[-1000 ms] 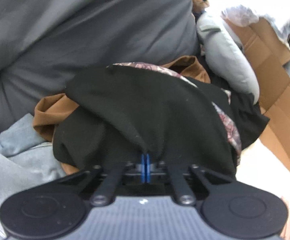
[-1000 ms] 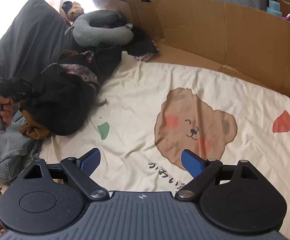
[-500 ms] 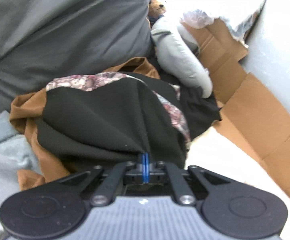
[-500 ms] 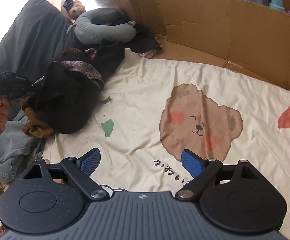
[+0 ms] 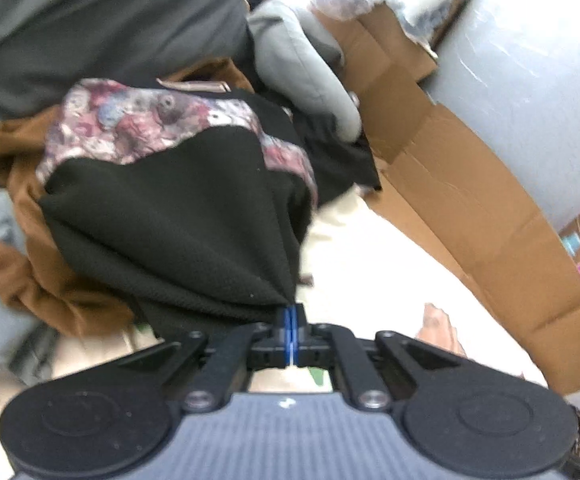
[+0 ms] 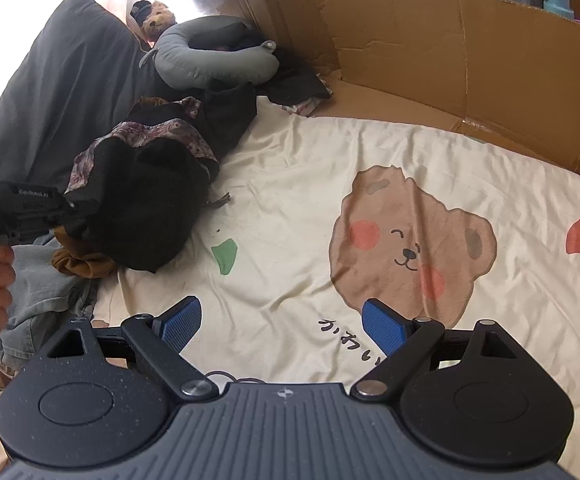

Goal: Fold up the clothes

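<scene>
Garment pick-up from pile.
Left gripper [image 5: 291, 322] clamps black garment [image 5: 194, 224] to draw it off the heap; right gripper [image 6: 282, 324] waits, jaws apart, empty, above bedsheet [image 6: 309, 184].

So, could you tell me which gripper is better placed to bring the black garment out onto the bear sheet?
Left. The left gripper is already shut on the black garment, while the right gripper is open, empty and apart, over the bear sheet.
</scene>
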Motion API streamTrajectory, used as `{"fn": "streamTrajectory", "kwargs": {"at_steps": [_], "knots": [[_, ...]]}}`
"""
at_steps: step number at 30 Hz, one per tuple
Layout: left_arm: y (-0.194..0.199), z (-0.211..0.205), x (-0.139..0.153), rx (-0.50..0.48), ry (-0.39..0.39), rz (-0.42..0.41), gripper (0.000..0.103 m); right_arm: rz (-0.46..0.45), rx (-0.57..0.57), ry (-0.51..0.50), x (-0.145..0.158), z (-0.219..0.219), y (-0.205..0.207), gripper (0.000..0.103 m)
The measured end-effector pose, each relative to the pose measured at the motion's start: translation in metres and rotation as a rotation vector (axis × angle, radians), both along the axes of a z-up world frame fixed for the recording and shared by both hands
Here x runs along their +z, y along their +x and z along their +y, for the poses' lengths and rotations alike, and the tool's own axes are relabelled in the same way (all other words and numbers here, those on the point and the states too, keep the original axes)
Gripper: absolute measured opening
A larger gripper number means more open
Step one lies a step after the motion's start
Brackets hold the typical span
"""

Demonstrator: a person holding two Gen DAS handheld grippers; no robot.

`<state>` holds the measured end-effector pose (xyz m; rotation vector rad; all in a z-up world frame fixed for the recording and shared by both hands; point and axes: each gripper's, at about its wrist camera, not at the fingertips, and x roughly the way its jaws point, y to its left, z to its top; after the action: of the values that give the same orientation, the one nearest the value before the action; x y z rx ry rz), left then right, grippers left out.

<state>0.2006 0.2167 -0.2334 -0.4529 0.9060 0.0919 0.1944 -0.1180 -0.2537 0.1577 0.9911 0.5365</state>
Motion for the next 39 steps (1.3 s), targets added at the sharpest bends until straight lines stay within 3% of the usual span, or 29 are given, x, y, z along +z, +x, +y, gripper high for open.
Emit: {"fn": "streamTrajectory", "kwargs": {"at_steps": [8,13,17,18,20,25,27,33,39], "knots": [[-0.006,-0.04,-0.018,-0.131,-0.049,0.032,0.001,0.014,0.012,0.0,-0.004,0.003,-0.004,0.09],[-0.013,-0.053,-0.037,-0.191,-0.042,0.109,0.004,0.031,0.017,-0.013,-0.01,0.002,-0.005,0.09],[-0.021,-0.047,-0.041,-0.208,0.018,0.14,0.016,0.05,0.015,-0.022,-0.016,0.002,-0.005,0.09],[-0.023,-0.042,-0.04,-0.205,0.034,0.134,0.024,0.054,0.015,-0.023,-0.017,0.002,-0.006,0.09],[-0.032,-0.031,-0.036,-0.179,0.063,0.129,0.036,0.059,0.022,-0.03,-0.018,0.003,-0.006,0.09],[-0.044,0.015,-0.034,-0.045,0.141,0.15,0.04,0.072,0.041,-0.044,-0.022,0.007,-0.009,0.09],[-0.049,0.034,-0.032,0.024,0.181,0.153,0.048,0.073,0.045,-0.047,-0.022,0.008,-0.009,0.09],[-0.045,0.061,-0.034,0.092,0.261,0.156,0.054,0.074,0.048,-0.054,-0.021,0.009,-0.01,0.09],[-0.036,0.081,-0.028,0.149,0.249,0.129,0.061,0.077,0.048,-0.055,-0.019,0.009,-0.009,0.09]]}}
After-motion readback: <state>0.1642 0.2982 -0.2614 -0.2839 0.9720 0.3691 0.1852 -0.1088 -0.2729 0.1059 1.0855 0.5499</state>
